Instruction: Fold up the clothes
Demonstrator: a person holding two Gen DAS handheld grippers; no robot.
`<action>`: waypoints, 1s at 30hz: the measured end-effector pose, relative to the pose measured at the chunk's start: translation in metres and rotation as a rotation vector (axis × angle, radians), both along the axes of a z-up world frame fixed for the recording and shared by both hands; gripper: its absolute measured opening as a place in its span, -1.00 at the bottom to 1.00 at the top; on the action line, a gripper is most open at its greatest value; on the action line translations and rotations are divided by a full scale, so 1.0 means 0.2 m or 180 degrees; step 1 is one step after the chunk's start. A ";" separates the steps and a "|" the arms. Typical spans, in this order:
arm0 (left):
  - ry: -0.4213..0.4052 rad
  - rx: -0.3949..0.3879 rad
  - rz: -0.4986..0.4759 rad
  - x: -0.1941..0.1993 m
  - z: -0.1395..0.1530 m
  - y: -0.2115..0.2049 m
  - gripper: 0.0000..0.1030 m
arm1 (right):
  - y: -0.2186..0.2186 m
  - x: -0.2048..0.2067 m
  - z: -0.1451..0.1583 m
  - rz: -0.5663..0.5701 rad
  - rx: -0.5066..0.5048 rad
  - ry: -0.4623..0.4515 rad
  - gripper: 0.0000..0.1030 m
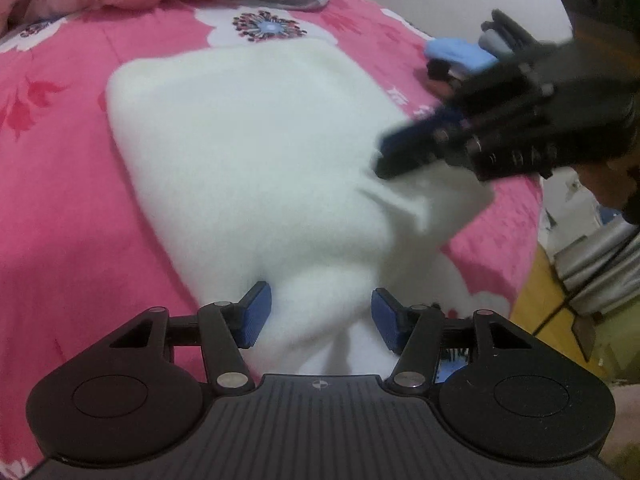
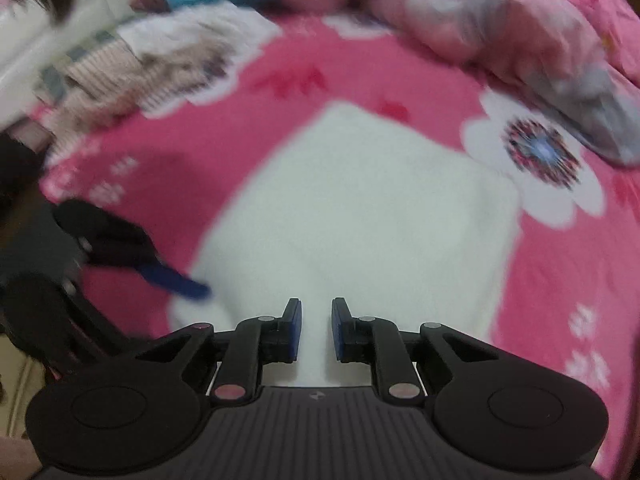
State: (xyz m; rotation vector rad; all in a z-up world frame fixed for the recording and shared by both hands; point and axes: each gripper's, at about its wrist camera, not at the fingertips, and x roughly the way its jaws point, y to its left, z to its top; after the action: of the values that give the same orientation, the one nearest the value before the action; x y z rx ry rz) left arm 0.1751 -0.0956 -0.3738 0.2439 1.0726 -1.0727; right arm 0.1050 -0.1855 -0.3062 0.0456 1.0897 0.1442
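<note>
The fingers point(image 1: 256, 314) of the left gripper point(image 1: 318, 316) were spread apart, and a soft bunch of the white garment point(image 1: 248, 152) sat between the two blue pads. The cloth looked close to both pads, but I could not tell if they squeezed it. The right gripper point(image 2: 316, 330) had its two fingers point(image 2: 294, 328) close together with a thin gap left, and white cloth showed in that gap; I could not tell if they pinched it. In the left wrist view the right gripper point(image 1: 404, 156) had its tips right at the edge of the white garment, where a fold stood up. In the right wrist view the left gripper point(image 2: 188, 286) poked its blue tip at the other edge of the cloth. There was one white garment. It was fluffy and plain, with no picture on it, and it lay spread in a wide soft shape on the pink bedsheet point(image 1: 60, 200), near the edge of the bed. The sheet had big white flowers point(image 2: 540, 160) with dark round middles. One puffy pink quilt point(image 2: 520, 32) was heaped at the far side. One small blue thing point(image 1: 456, 54) lay on the sheet past the white garment; it was too blurry to name. Some striped cloth point(image 2: 160, 64) was piled at the far left in the right wrist view.
</note>
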 end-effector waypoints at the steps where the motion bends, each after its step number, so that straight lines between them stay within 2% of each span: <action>1: 0.0022 0.0000 -0.0014 0.00 0.00 0.00 0.08 | 0.01 0.02 -0.04 0.0045 0.0011 0.0029 -0.67; 4: 0.0105 0.0003 -0.0033 0.01 0.00 0.02 0.08 | 0.00 0.04 -0.20 0.0181 -0.0040 0.0085 -0.70; 7: 0.0171 -0.0057 0.0016 0.02 0.05 0.08 0.08 | -0.03 0.07 -0.11 0.0099 0.0032 0.0178 -0.72; 9: 0.0228 -0.0079 0.0071 0.02 0.08 0.12 0.08 | 0.01 0.07 0.01 0.0152 0.0115 0.0005 -0.72; 11: 0.0282 -0.0087 0.0129 0.02 0.09 0.17 0.08 | 0.03 0.10 0.05 0.0217 0.0321 -0.0117 -0.73; 12: 0.0306 -0.0074 0.0151 0.01 0.09 0.19 0.08 | 0.05 0.12 0.03 0.0252 0.0353 -0.0102 -0.73; 15: 0.0361 -0.0007 0.0183 -0.01 0.08 0.24 0.08 | 0.10 0.15 -0.18 0.0288 0.0150 0.0100 -0.77; 18: 0.0418 0.0025 0.0225 -0.04 0.07 0.27 0.08 | 0.06 0.15 -0.19 0.0101 0.0314 0.0143 -0.78; 20: 0.0442 0.0018 0.0266 -0.05 0.06 0.29 0.08 | 0.07 0.15 -0.11 0.0114 0.0314 0.0131 -0.78; 22: 0.0400 0.0021 0.0290 -0.06 0.06 0.31 0.08 | 0.08 0.15 -0.05 0.0148 0.0399 0.0014 -0.78; 26: 0.0302 0.0043 0.0263 -0.08 0.05 0.28 0.08 | 0.13 0.21 -0.19 0.0257 0.0363 0.0023 -0.80; 28: 0.0268 0.0063 0.0234 -0.08 0.05 0.27 0.08 | 0.11 0.22 -0.22 0.0146 0.0479 0.0048 -0.82; 30: 0.0244 0.0080 0.0212 -0.10 0.05 0.27 0.08 | 0.09 0.21 -0.16 -0.0008 0.0589 0.0071 -0.81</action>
State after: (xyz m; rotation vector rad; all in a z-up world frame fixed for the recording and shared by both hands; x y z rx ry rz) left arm 0.1557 -0.0426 -0.3645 0.1874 1.1557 -1.0161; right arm 0.1466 -0.1676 -0.3388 0.2150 1.0960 0.2426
